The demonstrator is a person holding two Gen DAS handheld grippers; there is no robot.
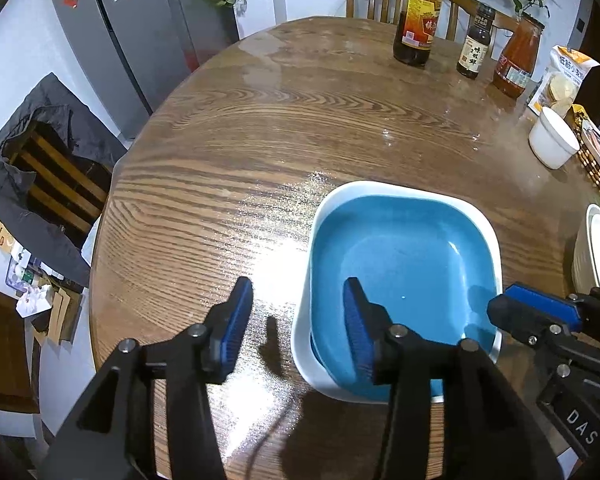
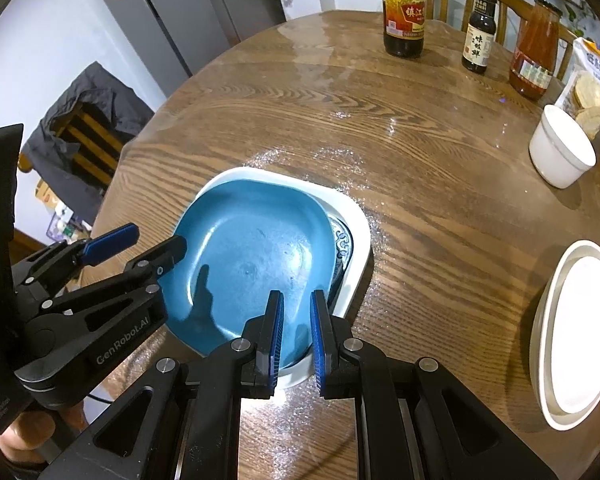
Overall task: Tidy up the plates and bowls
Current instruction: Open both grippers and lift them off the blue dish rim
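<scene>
A blue plate (image 2: 252, 264), a rounded square with no long axis standing out, lies face up inside a white square dish (image 2: 360, 220) on a round wooden table (image 1: 260, 140). It sits askew there, shifted toward the dish's left wall in the right wrist view, where a sliver of a blue-patterned plate (image 2: 342, 240) shows beneath its right edge. The right gripper (image 2: 297, 304), held by a person, is pressed together on the blue plate's near rim, which runs between its two blue pads. The left gripper (image 1: 296, 296) stands spread at the dish's left side: one finger hangs over bare table just outside the white wall, the other over the blue plate's surface, and neither pad presses on anything. Well beyond the dish, at the table's far edge, stand a dark vinegar bottle (image 2: 404, 12), a smaller soy sauce bottle (image 2: 478, 36) and a red sauce jar (image 2: 534, 56) in a loose row. A white cup (image 2: 560, 148) stands to the dish's far right, and a round white dish (image 2: 580, 332) rests to its near right, well apart from it. A wooden chair draped with a dark jacket (image 1: 48, 152) stands off the table to the dish's left.
</scene>
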